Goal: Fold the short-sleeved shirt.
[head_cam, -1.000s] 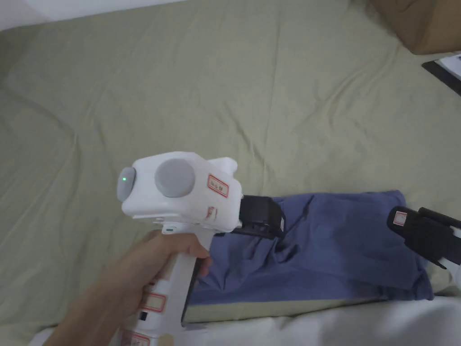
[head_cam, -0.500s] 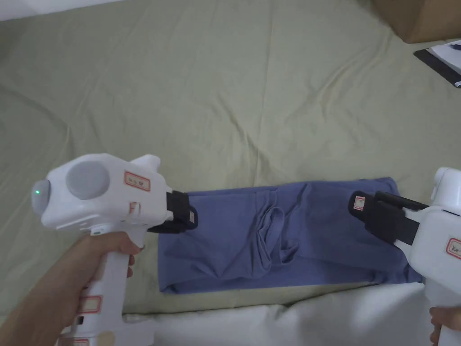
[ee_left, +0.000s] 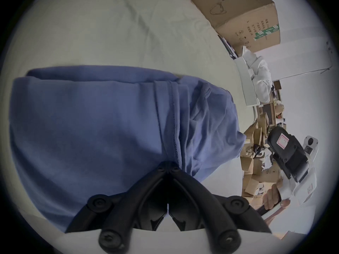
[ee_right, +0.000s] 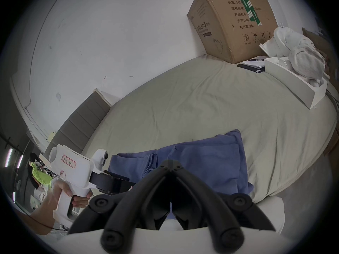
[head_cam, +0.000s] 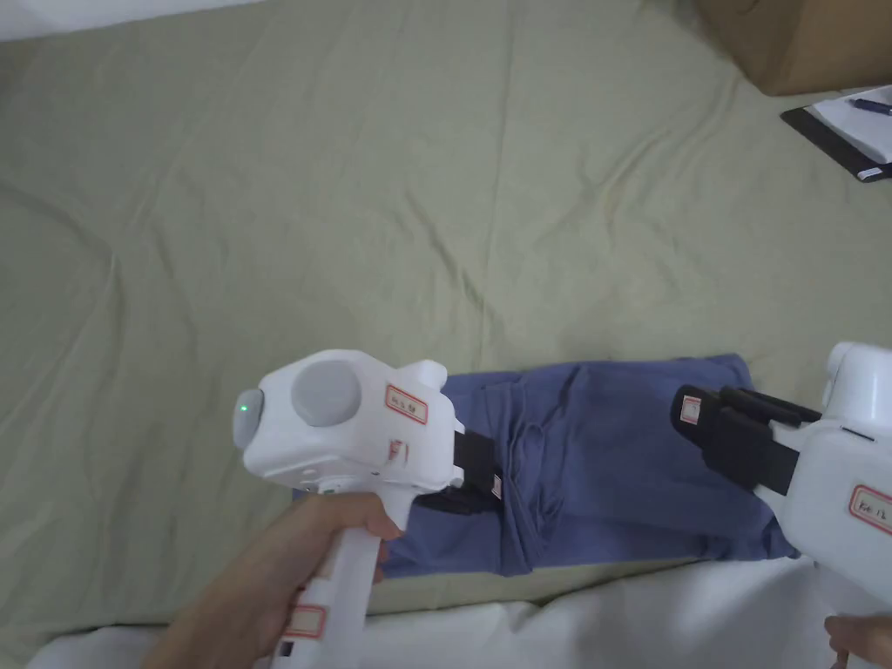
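1. The blue cotton short-sleeved shirt (head_cam: 610, 470) lies as a long folded band at the near edge of the bed with its olive-green sheet (head_cam: 435, 192), close to the person, likely for easy reach.
2. The left gripper (ee_left: 169, 166) has its jaws pressed together on a stitched hem; it seems to carry the shirt's left end across toward the right for a crosswise fold.
3. The right gripper (ee_right: 170, 163) hovers over the shirt's right end, jaws pressed together on nothing, apparently waiting to steady the cloth.
4. Well apart, at the far right corner, stand a brown cardboard box (ee_right: 233, 23), a dark notebook (head_cam: 836, 135) and a white tray of crumpled cloths (ee_right: 297, 71); none blocks the fold.
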A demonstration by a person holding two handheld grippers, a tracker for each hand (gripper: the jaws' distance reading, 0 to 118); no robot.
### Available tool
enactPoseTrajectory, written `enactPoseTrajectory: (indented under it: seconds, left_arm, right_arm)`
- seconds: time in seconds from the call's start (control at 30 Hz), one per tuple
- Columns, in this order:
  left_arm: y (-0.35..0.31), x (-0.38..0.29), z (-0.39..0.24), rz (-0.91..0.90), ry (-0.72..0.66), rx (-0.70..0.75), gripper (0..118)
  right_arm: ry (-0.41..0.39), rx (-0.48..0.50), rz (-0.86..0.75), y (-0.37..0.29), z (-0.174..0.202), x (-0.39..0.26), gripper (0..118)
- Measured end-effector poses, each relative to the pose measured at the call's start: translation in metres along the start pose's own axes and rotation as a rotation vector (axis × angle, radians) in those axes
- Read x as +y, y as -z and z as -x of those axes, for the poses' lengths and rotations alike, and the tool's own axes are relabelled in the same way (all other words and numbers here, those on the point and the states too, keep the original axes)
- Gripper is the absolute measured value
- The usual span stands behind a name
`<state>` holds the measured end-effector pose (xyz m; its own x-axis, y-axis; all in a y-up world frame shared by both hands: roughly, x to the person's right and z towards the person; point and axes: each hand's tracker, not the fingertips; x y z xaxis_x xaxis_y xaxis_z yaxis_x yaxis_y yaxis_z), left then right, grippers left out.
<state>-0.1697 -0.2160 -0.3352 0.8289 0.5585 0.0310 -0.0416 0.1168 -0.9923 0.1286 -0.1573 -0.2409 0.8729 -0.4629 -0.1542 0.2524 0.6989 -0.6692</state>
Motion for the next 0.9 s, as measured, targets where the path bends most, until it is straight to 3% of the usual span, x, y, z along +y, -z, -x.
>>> enactPoseTrajectory:
  seconds: [0.23,0.3,0.4,0.6,0.63,0.67,0.7,0.73,0.77,0.9]
  left_arm:
    - [-0.008,0.004,-0.016,0.015,0.033,-0.074,0]
    - [-0.018,0.003,-0.008,0.010,0.006,-0.172,0]
    - [-0.044,0.001,0.014,-0.037,-0.049,-0.238,0]
    - [-0.113,-0.016,0.088,-0.203,-0.119,-0.198,2]
    - [-0.122,-0.020,0.099,-0.235,-0.127,-0.197,10]
    - [-0.130,-0.025,0.110,-0.257,-0.120,-0.189,30]
    - [-0.136,-0.030,0.121,-0.260,-0.119,-0.187,64]
    - [-0.137,-0.032,0.131,-0.253,-0.123,-0.190,86]
    - [-0.137,-0.034,0.141,-0.251,-0.139,-0.198,97]
    - [-0.124,-0.036,0.172,-0.228,-0.234,-0.247,98]
  right_arm:
    - [-0.006,-0.013,-0.011,-0.004,0.001,0.003,0]
    - [-0.020,-0.012,-0.023,-0.007,0.005,0.005,0]
    - [-0.033,-0.008,-0.031,-0.009,0.011,0.007,0]
    - [-0.064,-0.016,-0.035,-0.011,0.024,0.006,0]
    - [-0.064,-0.016,-0.033,-0.010,0.026,0.005,0]
    - [-0.063,-0.014,-0.028,-0.008,0.028,0.004,0]
    - [-0.060,-0.014,-0.023,-0.006,0.030,0.003,0]
    - [-0.055,-0.014,-0.020,-0.004,0.033,0.003,0]
    - [-0.048,-0.010,-0.014,-0.001,0.035,0.003,0]
    - [-0.054,0.009,0.000,0.006,0.052,0.003,0]
